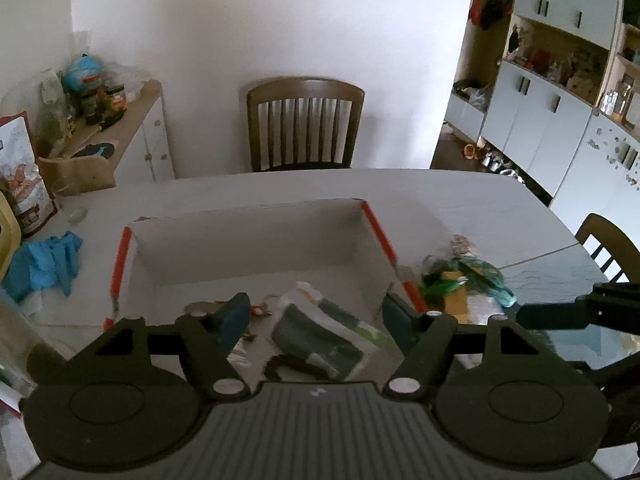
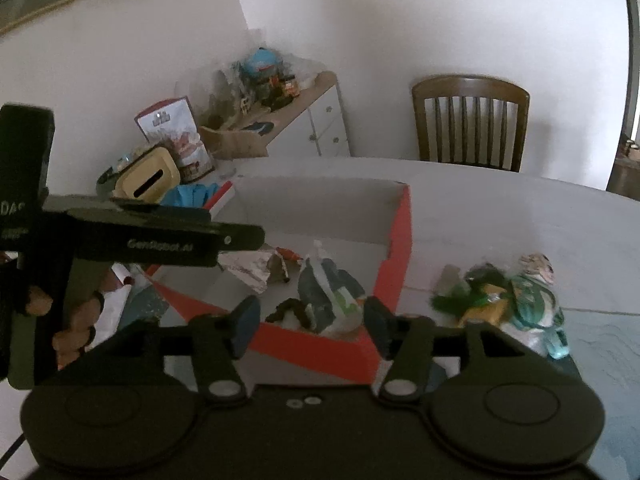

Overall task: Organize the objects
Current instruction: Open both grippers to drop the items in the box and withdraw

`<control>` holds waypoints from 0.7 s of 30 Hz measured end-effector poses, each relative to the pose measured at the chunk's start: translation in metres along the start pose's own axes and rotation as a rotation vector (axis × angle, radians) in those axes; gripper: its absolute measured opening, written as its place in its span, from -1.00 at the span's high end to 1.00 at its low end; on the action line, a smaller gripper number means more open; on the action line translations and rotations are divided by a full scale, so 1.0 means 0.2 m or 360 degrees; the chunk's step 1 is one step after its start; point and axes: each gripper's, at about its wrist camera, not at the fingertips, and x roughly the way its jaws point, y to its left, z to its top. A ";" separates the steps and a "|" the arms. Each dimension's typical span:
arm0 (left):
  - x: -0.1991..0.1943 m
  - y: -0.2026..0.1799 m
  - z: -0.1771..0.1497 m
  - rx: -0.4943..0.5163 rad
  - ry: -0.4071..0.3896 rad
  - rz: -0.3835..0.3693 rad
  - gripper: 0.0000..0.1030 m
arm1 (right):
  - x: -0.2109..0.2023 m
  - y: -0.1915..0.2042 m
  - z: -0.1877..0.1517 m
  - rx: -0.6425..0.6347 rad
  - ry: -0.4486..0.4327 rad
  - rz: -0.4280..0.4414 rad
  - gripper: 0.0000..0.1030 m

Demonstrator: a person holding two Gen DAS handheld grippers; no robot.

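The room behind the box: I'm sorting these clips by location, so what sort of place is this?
Probably a home dining room: a wooden dining chair at a large table, tall white storage cupboards, and a small sideboard crowded with jars and bags.

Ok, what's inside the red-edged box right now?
The box holds a white-and-dark plastic package, crumpled silvery wrapping and small bits near its front wall. Whatever lies under the package, or behind the left gripper, is covered.

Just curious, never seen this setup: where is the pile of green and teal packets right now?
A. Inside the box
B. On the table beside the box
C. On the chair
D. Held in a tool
B: the packets lie on the table, outside the box's orange wall.
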 end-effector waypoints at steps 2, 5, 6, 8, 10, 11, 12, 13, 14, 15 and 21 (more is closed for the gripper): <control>-0.02 -0.05 -0.02 -0.0005 -0.0002 -0.0013 -0.51 | -0.04 -0.04 -0.02 0.0008 -0.0021 -0.0001 -0.32; -0.03 -0.12 -0.04 -0.0012 -0.0013 -0.0020 -0.52 | -0.11 -0.10 -0.05 0.0020 -0.0052 -0.0006 -0.51; -0.03 -0.14 -0.05 -0.0005 -0.0013 -0.0029 -0.52 | -0.13 -0.12 -0.06 0.0021 -0.0062 -0.0005 -0.60; -0.02 -0.20 -0.06 0.0000 -0.0021 -0.0043 -0.53 | -0.18 -0.17 -0.08 0.0024 -0.0090 -0.0013 -0.73; -0.02 -0.25 -0.07 -0.0010 -0.0030 -0.0062 -0.60 | -0.23 -0.22 -0.10 0.0019 -0.0109 -0.0027 -0.86; -0.01 -0.28 -0.08 -0.0017 -0.0037 -0.0067 -0.62 | -0.25 -0.25 -0.12 0.0014 -0.0117 -0.0039 -0.89; -0.01 -0.30 -0.08 -0.0022 -0.0043 -0.0072 -0.62 | -0.27 -0.28 -0.13 0.0011 -0.0121 -0.0049 -0.90; -0.01 -0.33 -0.09 -0.0027 -0.0046 -0.0077 -0.62 | -0.29 -0.31 -0.15 0.0008 -0.0119 -0.0059 -0.91; 0.00 -0.35 -0.09 -0.0031 -0.0049 -0.0083 -0.62 | -0.31 -0.34 -0.16 0.0005 -0.0115 -0.0072 -0.91; 0.01 -0.38 -0.10 -0.0035 -0.0055 -0.0088 -0.62 | -0.32 -0.37 -0.18 0.0006 -0.0112 -0.0085 -0.91; 0.07 -0.54 -0.12 -0.0032 -0.0094 -0.0103 -0.68 | -0.40 -0.57 -0.25 0.0040 -0.0093 -0.0144 -0.91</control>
